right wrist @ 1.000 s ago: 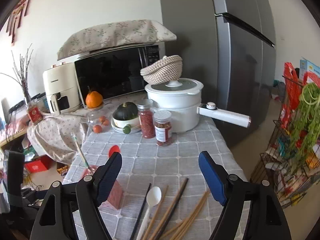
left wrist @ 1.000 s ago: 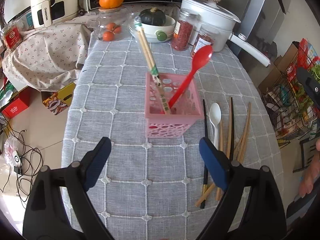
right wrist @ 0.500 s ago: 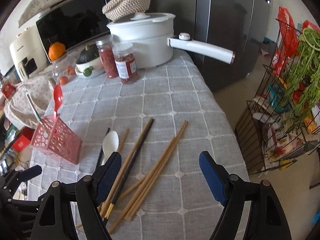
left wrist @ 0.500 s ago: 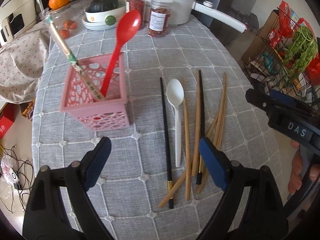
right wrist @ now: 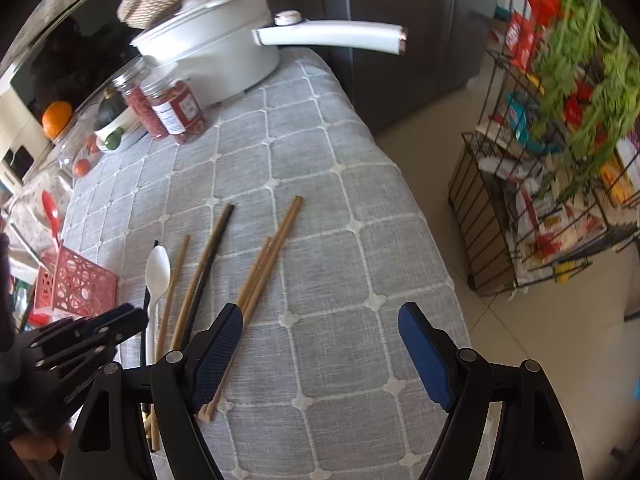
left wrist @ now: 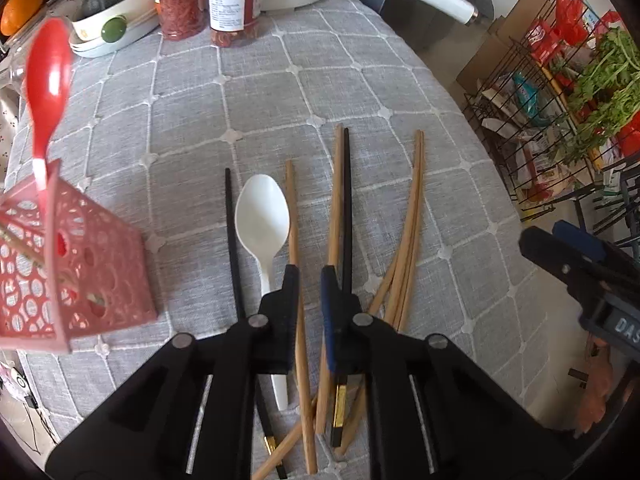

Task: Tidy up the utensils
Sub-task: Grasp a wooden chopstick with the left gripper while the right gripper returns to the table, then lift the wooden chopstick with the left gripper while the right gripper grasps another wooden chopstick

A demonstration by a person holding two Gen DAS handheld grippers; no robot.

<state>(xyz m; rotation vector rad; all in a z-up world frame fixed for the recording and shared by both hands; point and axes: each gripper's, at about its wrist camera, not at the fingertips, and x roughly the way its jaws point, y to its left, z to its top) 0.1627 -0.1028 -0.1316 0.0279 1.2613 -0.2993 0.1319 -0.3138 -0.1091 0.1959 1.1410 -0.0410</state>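
A pink perforated basket (left wrist: 76, 264) stands at the left with a red spoon (left wrist: 46, 80) in it; it also shows in the right wrist view (right wrist: 76, 284). A white spoon (left wrist: 262, 220), black chopsticks (left wrist: 232, 240) and several wooden chopsticks (left wrist: 408, 224) lie loose on the grey tablecloth. My left gripper (left wrist: 310, 280) is low over them, its jaws nearly shut around one wooden chopstick (left wrist: 294, 216). My right gripper (right wrist: 320, 332) is open and empty above the table's right part, beside the wooden chopsticks (right wrist: 264, 260).
A white pot with a long handle (right wrist: 328, 34), two jars of red food (left wrist: 236, 0), a bowl with a dark squash (left wrist: 112, 4) and an orange (right wrist: 56, 118) stand at the back. A wire rack with greens (right wrist: 560, 140) stands on the floor to the right.
My left gripper has dropped down to the loose utensils and narrowed from wide open to nearly shut around a wooden chopstick. My right gripper has lowered toward the table and stays open.
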